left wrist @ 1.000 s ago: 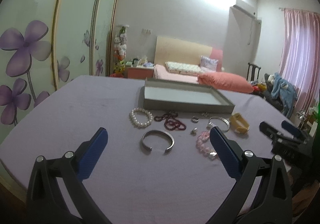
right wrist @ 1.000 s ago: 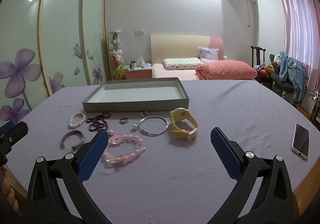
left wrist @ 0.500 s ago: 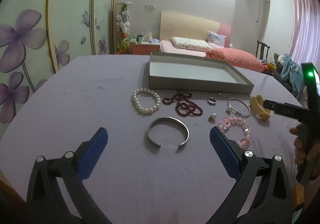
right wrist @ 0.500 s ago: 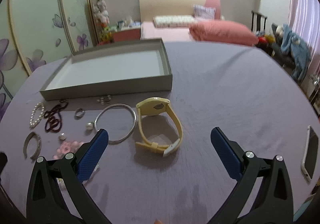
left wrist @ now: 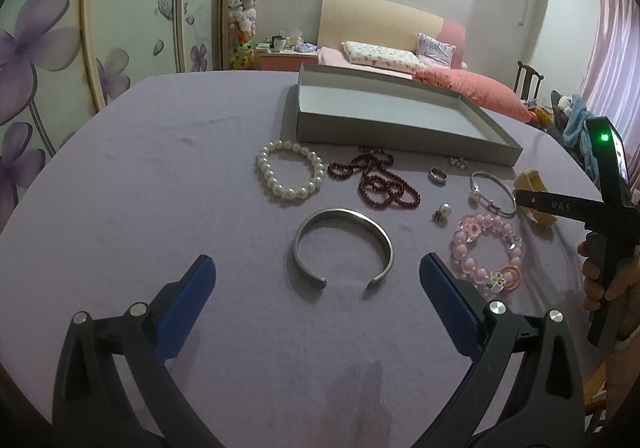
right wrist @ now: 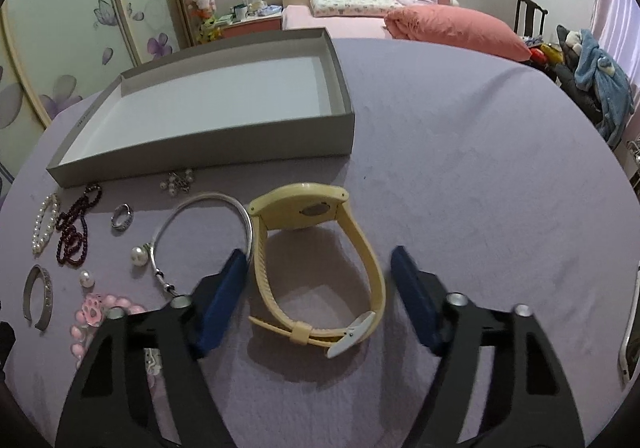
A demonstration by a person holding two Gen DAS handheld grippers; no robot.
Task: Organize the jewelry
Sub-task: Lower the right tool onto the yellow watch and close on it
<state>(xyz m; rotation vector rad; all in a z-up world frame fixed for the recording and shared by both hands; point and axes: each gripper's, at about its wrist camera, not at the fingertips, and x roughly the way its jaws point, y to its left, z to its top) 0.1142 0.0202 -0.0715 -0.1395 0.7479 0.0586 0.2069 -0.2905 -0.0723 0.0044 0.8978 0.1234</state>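
Closing on the yellow watch (right wrist: 320,272) is the step I judge to be in hand, and I would do it by squeezing across the looped strap, not the case, so the band gives a little instead of skating out. My right gripper (right wrist: 316,276) sits low over the bench (right wrist: 480,207) with its jaws apart, a blue pad on either side of the strap loop; whether either pad touches it I cannot tell. The left pad lies just beside the thin silver bangle (right wrist: 208,232) (worth keeping out of the pinch).

My left gripper (left wrist: 318,290) hangs wide open, holding nothing, the open silver cuff (left wrist: 343,246) lying between and just ahead of its pads. To its right is the pink bead bracelet (left wrist: 486,252); further off lie the pearl bracelet (left wrist: 290,175), the dark red beads (left wrist: 376,181) and a ring (left wrist: 438,174).

Beyond all of them stands the grey tray (right wrist: 200,155), with nothing in it that I can see, where I expect the watch should go.
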